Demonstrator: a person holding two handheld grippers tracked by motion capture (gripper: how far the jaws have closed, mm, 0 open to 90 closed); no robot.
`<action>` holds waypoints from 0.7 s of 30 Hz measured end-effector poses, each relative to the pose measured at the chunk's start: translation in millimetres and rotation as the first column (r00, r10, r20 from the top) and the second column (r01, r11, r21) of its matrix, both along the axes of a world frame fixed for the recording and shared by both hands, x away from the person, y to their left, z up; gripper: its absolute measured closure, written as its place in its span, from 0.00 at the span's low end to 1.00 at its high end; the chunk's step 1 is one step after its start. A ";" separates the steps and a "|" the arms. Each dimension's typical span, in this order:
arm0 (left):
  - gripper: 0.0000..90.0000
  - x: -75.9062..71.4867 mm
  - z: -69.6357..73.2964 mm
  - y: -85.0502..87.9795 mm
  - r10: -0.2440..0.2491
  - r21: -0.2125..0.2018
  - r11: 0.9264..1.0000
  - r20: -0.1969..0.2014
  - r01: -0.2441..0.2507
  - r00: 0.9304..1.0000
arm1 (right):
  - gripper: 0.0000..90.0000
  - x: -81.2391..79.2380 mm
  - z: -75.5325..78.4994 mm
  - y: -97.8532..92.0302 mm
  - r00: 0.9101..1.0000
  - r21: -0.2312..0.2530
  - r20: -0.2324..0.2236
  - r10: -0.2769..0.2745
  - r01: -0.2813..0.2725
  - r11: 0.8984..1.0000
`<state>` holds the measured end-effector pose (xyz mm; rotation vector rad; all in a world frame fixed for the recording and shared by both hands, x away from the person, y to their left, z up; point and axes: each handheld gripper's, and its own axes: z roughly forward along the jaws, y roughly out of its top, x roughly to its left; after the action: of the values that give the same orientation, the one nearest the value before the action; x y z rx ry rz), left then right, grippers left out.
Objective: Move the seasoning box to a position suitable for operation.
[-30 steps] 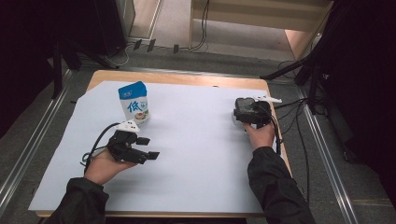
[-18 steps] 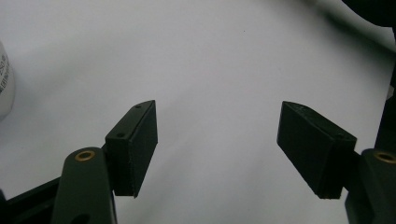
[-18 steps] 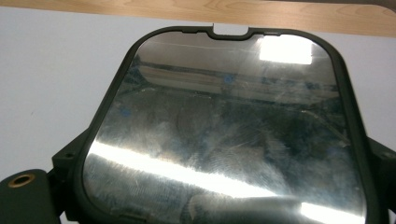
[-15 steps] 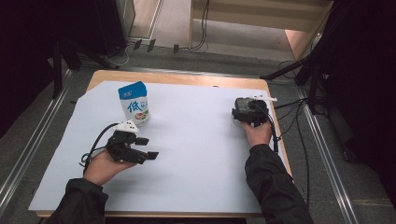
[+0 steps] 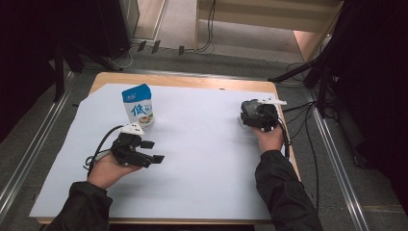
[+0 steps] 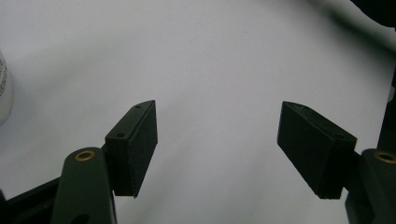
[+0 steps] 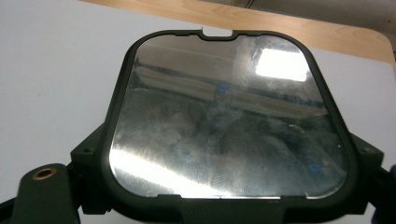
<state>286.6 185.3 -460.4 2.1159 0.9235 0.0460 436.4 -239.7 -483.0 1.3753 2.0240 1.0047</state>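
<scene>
Right tool (image 7: 229,158) has just closed on the flat scale (image 7: 224,107), notched end pointing away.

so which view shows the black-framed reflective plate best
The right gripper view: the black-framed reflective plate sits close between the right claw's jaws, its scratched shiny face plain. The high view gives a small dark shape at that claw. The left gripper view adds nothing.

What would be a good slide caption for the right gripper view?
Black-framed, rounded-square metal plate lying between the right hand-held gripper jaws on white paper.
</scene>
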 end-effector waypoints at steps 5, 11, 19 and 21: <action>0.32 4.2 0.4 -2.3 -0.016 0.002 1.000 -0.004 0.016 1.000 | 0.18 -10.6 9.2 4.0 0.999 0.001 0.024 0.028 -0.028 1.000; 0.32 8.8 0.6 -5.3 -0.026 -0.001 1.000 -0.007 0.026 1.000 | 0.18 -25.2 14.5 9.2 0.998 0.025 0.022 0.064 -0.064 0.998; 0.33 16.8 -2.9 -4.2 -0.022 0.004 1.000 -0.016 0.022 1.000 | 0.18 -46.1 18.1 20.9 0.993 0.036 0.018 0.120 -0.120 0.992; 0.34 18.3 -2.2 -3.2 -0.016 0.009 1.000 -0.008 0.016 1.000 | 0.18 -49.9 17.2 24.6 0.991 0.056 0.012 0.134 -0.134 0.989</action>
<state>304.9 182.1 -462.6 2.1328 0.9124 0.0341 386.4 -215.2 -465.8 1.2754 2.1200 1.1320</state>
